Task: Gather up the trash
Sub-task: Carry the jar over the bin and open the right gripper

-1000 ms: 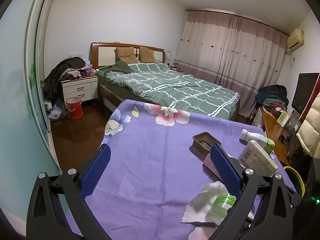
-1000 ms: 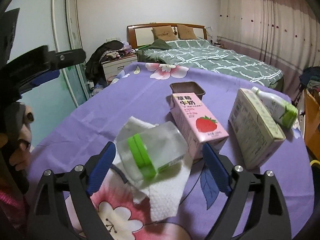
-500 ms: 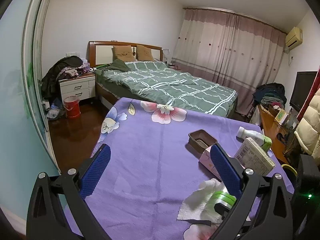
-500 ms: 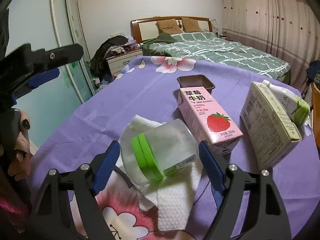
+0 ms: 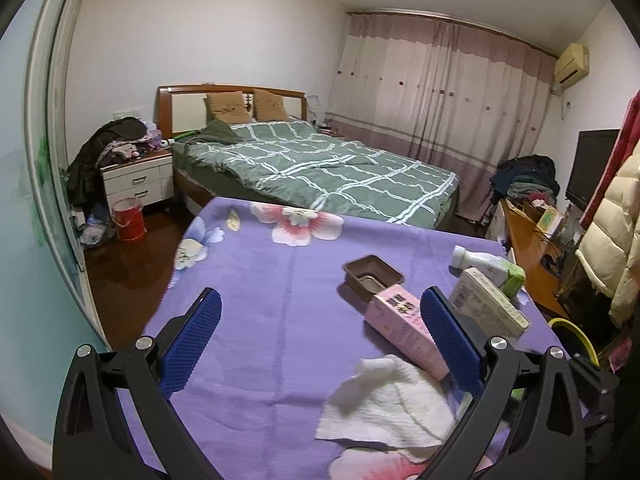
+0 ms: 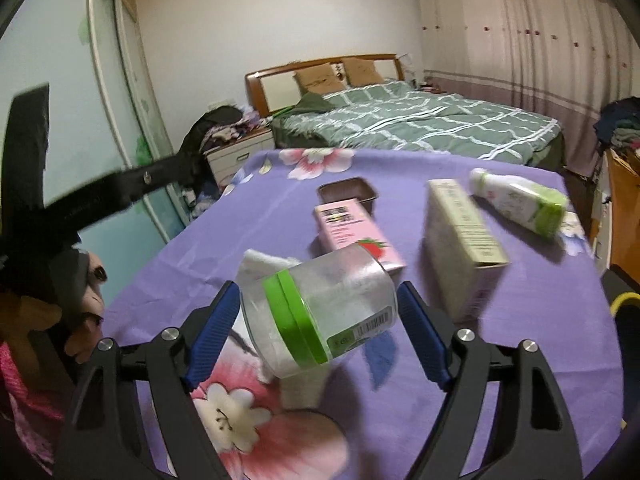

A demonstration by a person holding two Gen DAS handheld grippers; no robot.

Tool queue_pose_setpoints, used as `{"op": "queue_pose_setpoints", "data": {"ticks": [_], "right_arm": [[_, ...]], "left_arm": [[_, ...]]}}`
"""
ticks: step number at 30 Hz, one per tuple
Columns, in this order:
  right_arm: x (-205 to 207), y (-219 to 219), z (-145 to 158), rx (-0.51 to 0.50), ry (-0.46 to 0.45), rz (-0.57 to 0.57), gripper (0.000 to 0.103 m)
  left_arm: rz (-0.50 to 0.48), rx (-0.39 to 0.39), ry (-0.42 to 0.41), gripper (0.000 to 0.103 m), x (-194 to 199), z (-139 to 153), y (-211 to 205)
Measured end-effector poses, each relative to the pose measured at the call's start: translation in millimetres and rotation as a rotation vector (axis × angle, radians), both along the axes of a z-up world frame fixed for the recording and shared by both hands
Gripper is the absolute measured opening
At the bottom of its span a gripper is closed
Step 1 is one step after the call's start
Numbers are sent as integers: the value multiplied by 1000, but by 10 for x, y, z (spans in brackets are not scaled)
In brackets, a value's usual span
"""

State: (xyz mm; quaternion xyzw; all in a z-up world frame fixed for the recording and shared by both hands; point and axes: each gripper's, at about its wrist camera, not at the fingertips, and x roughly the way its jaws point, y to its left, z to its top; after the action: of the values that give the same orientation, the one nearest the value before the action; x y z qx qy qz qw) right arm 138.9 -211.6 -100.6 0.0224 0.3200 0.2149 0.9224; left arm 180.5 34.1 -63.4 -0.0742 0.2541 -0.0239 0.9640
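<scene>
My right gripper (image 6: 318,304) is shut on a clear plastic jar with a green lid (image 6: 320,312) and holds it tilted just above a white tissue (image 6: 260,260) on the purple flowered tablecloth (image 6: 540,320). A pink strawberry milk carton (image 6: 352,232), a beige carton (image 6: 460,232), a white and green bottle (image 6: 520,200) and a small brown tray (image 6: 348,192) lie beyond it. My left gripper (image 5: 320,312) is open and empty over the cloth; the tissue (image 5: 384,404), pink carton (image 5: 404,328) and brown tray (image 5: 372,276) lie to its right.
A green checked bed (image 5: 312,168) stands beyond the table. A red bin (image 5: 128,220) sits on the floor by a white nightstand (image 5: 136,180). A yellow-rimmed bin (image 5: 576,332) shows past the table's right edge. A wooden desk (image 5: 528,236) stands at right.
My right gripper has closed on the jar and lifted it off the tissue, tilting it. The left gripper has drawn back and stayed open.
</scene>
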Motion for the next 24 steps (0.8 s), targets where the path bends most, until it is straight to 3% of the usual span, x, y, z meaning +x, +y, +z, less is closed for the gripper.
{"op": "queue_pose_setpoints", "data": {"ticks": [7,14,24], "right_arm": [[-50,-568,73,5,-16,-123,76],[-12,-1544,96,7,-33,-373,76],[36,-2904,-316,-33,41,-735,76]], "left_arm": [[-81,0,13,98,98,-24,-427],[-194,14,43,98,214,-89,-1031],[-310,43,122,98,349,-346,-1827]]}}
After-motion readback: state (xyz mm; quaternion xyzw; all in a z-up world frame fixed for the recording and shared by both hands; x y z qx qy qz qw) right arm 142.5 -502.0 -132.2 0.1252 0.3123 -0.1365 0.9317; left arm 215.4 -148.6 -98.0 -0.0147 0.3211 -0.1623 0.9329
